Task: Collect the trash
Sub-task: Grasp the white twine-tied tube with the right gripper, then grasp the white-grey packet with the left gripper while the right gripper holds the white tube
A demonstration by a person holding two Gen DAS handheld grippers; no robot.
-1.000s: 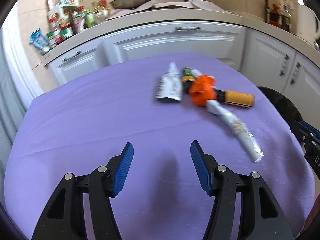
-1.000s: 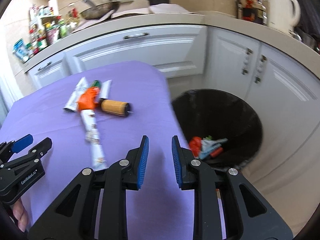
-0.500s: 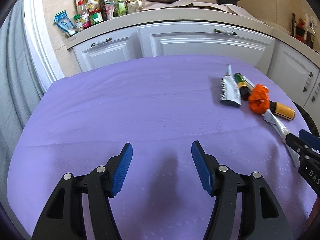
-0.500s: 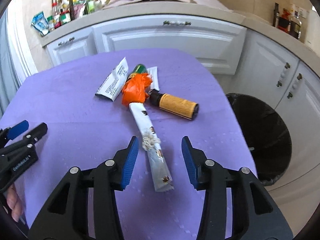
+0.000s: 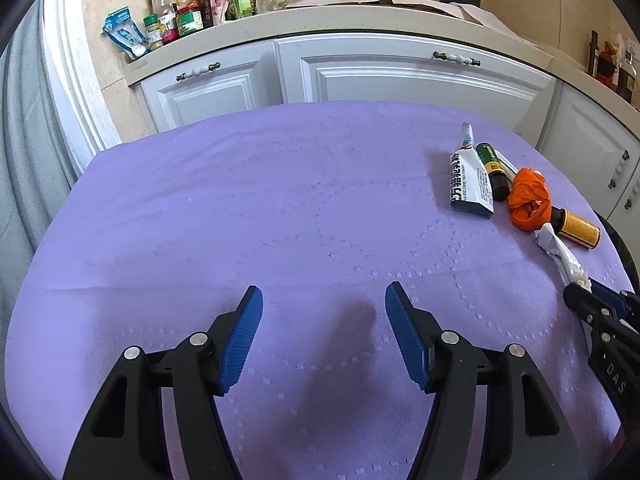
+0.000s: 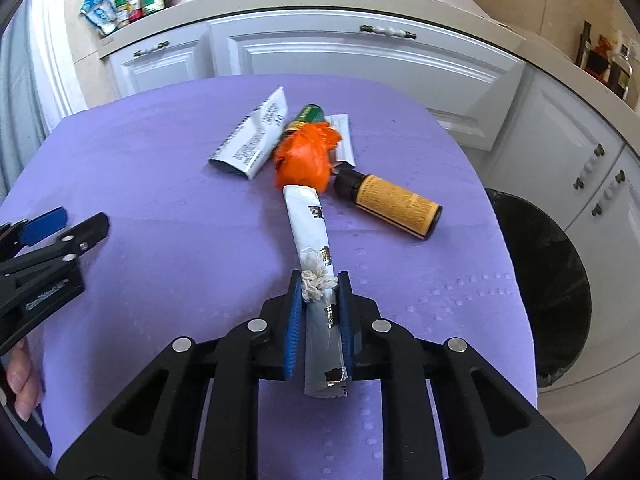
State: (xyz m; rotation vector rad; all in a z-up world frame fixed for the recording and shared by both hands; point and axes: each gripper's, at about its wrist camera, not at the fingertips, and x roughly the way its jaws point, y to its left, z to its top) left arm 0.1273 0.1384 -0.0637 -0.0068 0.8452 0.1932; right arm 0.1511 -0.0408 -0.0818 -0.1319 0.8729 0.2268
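Observation:
My right gripper (image 6: 320,280) is closing, and its blue pads press on the near end of a long white and silver wrapper (image 6: 308,220) that lies on the purple tablecloth (image 6: 160,168). Past the wrapper sit a crumpled orange bag (image 6: 306,156), a brown bottle with a yellow label (image 6: 392,204), a green bottle (image 6: 308,114) and a grey-white sachet (image 6: 252,140). My left gripper (image 5: 323,292) hovers over bare cloth, its jaws opening with nothing between them. The same trash pile, with the orange bag (image 5: 528,200), lies far to its right.
A black-lined bin (image 6: 548,288) stands on the floor beside the table's right edge. White kitchen cabinets (image 5: 400,76) run behind the table, with jars and bottles (image 5: 188,12) on the counter. A curtain (image 5: 24,120) hangs at the left.
My right gripper swung from the bin side to the long wrapper, opened around it, then shut on its near end. The left gripper shifted left, so the trash now sits at its far right.

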